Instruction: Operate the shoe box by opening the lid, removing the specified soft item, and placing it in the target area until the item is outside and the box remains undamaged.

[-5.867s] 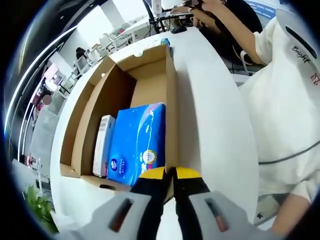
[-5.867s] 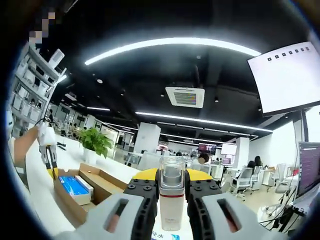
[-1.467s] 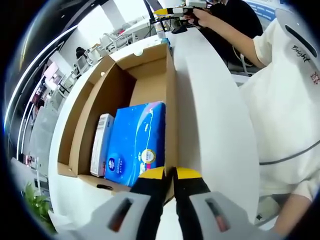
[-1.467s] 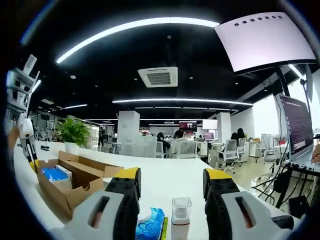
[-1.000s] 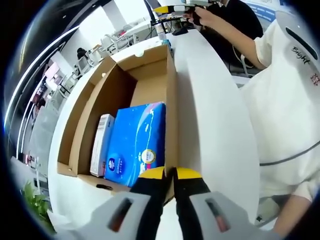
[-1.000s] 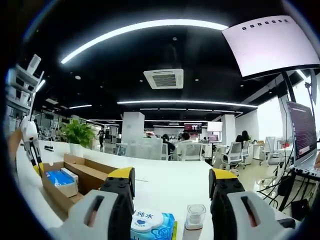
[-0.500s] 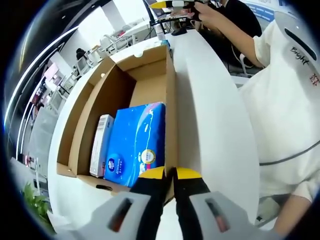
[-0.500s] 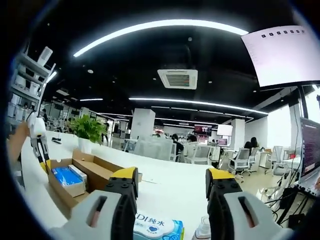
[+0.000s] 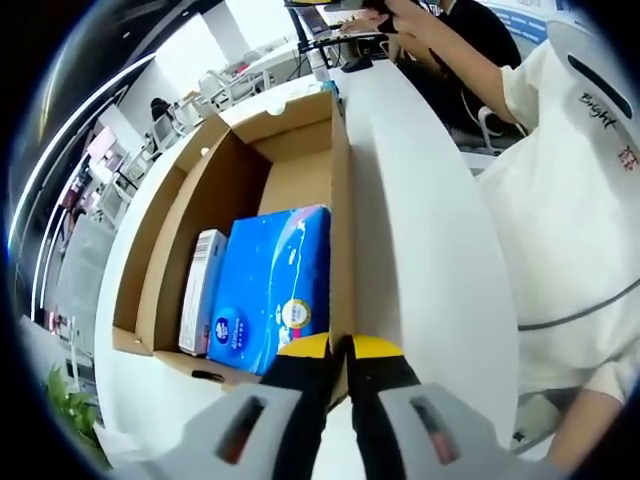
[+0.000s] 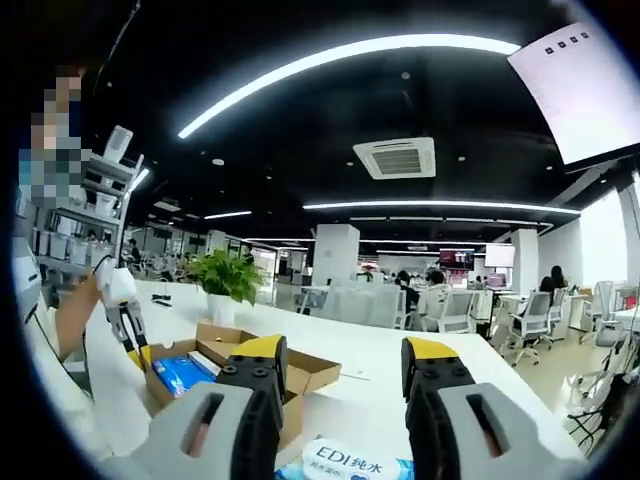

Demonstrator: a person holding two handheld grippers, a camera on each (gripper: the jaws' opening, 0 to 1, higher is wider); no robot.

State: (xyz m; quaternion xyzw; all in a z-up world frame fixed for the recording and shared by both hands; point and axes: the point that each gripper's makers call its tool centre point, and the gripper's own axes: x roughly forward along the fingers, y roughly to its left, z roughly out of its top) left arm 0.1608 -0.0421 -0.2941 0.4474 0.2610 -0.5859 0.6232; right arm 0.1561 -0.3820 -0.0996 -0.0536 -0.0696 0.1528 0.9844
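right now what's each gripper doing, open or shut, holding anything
Left gripper: shut on the shoe box wall edge.
Right gripper: open, holding nothing.

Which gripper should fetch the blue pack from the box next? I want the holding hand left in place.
Right, probably. The right gripper is open and free, while the left gripper is shut on the shoe box wall beside the blue pack.
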